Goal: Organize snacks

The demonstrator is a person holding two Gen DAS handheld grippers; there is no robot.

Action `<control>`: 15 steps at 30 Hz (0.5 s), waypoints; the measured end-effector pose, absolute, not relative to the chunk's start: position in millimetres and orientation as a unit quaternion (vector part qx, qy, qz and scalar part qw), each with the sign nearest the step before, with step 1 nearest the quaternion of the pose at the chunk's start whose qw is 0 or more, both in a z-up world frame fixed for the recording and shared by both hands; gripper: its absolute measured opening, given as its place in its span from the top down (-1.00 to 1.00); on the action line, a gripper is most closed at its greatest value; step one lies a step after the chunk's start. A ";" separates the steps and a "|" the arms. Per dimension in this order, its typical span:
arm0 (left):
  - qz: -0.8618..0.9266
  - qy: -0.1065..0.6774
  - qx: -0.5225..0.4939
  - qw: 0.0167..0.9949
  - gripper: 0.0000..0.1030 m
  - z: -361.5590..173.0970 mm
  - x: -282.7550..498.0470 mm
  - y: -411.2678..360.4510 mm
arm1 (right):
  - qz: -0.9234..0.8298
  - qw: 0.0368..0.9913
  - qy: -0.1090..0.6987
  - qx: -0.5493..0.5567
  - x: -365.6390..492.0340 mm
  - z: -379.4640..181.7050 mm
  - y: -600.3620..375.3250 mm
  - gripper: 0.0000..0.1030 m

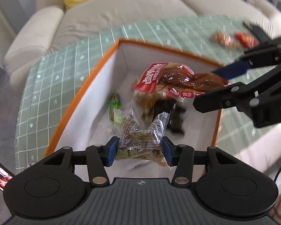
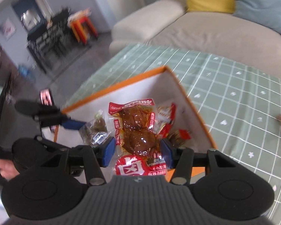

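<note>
An orange-rimmed box with white inner walls stands on the green checked tablecloth; it also shows in the right wrist view. My left gripper is shut on a clear packet of greenish-brown snack above the box's near end. My right gripper is shut on a red packet of brown braised meat, held over the box; it shows from the left wrist view too. Several other snack packets lie inside the box.
Two loose snack packets, a brown one and a red one, lie on the tablecloth right of the box. A beige sofa with yellow and blue cushions runs behind the table. A phone shows at the left.
</note>
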State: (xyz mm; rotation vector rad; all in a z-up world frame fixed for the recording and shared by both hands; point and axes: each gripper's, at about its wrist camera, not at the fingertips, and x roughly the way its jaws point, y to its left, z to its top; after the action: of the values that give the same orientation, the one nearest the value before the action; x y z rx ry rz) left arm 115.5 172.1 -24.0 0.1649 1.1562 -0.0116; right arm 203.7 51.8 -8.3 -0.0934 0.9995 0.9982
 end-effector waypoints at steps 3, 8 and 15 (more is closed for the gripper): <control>-0.011 0.572 0.104 0.814 -0.10 -34.5 114.8 176.0 | 0.465 0.745 0.472 -0.081 196.0 -17.5 69.3 0.00; -0.024 0.602 0.145 0.785 -0.11 -55.5 111.8 171.9 | 0.471 0.733 0.467 -0.149 186.7 -22.5 99.1 -0.02; -0.039 0.626 0.165 0.761 -0.12 -73.8 112.0 166.5 | 0.463 0.716 0.475 -0.216 181.7 -42.4 120.4 -0.02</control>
State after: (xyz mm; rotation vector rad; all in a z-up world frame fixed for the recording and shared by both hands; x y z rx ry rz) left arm 112.0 166.5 -73.8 0.3582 1.3630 -0.0860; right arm 181.7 120.4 -42.4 -0.4779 1.0524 1.0259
